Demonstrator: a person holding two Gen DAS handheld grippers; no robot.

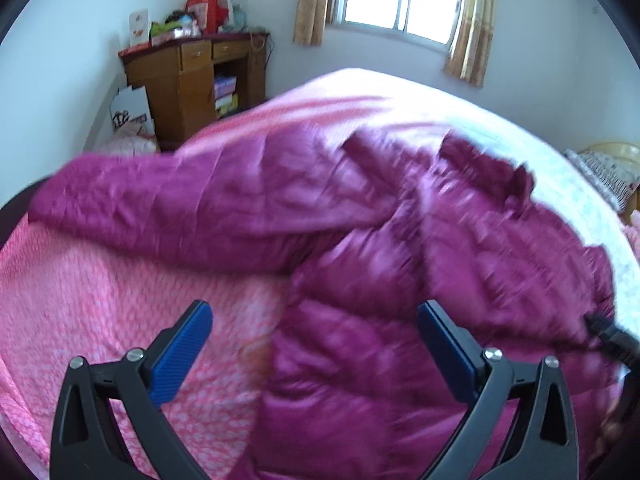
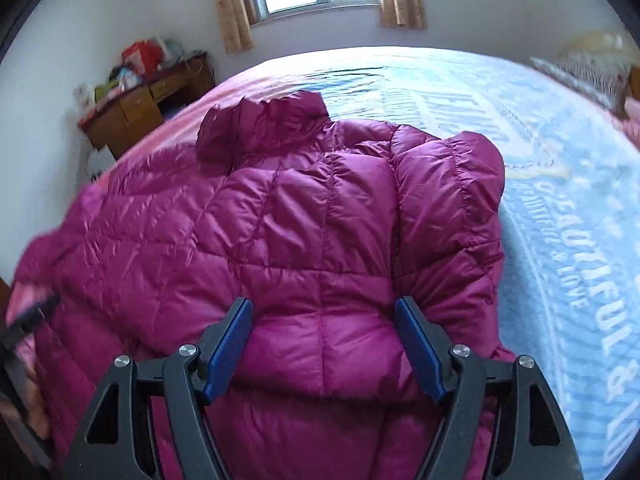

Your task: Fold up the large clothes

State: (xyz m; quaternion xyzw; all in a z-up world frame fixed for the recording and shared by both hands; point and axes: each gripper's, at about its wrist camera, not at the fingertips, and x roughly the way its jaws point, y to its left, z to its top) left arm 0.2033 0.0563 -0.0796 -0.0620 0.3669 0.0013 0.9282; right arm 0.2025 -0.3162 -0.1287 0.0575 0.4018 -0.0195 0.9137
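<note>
Magenta quilted jacket [image 2: 304, 216] — pink-patterned bedspread [image 1: 100, 280]

- The blue bedspread [image 2: 560, 208] carries white lettering reading "BEAUTIFUL & LOVE", in large letters and again in a smaller line.
- Other lettering on it is unreadable.

Magenta quilted puffer jacket [image 2: 304, 216] — spread on bed, sleeve outstretched
</note>
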